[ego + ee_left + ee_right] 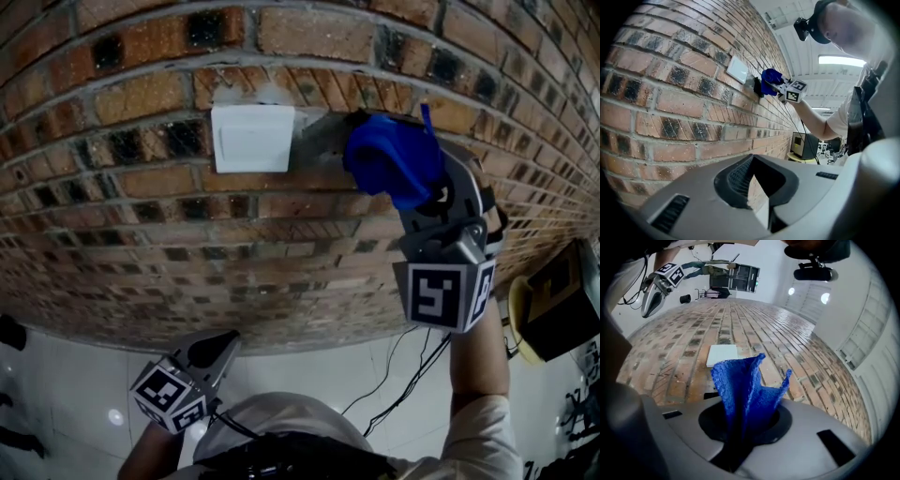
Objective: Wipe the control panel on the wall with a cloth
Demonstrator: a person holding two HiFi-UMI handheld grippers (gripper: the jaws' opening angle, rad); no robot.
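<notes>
The white control panel [251, 139] is fixed to the brick wall. My right gripper [380, 159] is shut on a blue cloth [394, 161], which bunches up against the wall just right of the panel and hides the fingertips. In the right gripper view the cloth [746, 387] rises out of the right gripper [740, 427], with the panel [723, 355] beyond it, a little to the left. My left gripper [223, 342] hangs low near the floor, shut and empty. The left gripper [752, 161] looks along the wall at the panel [738, 69] and the cloth [771, 76].
The brick wall [141, 244] fills most of the head view. A dark box on a yellow stand [555, 305] is at the right, with cables [403, 375] trailing over the white floor. The left gripper [652, 298] shows at the top left of the right gripper view.
</notes>
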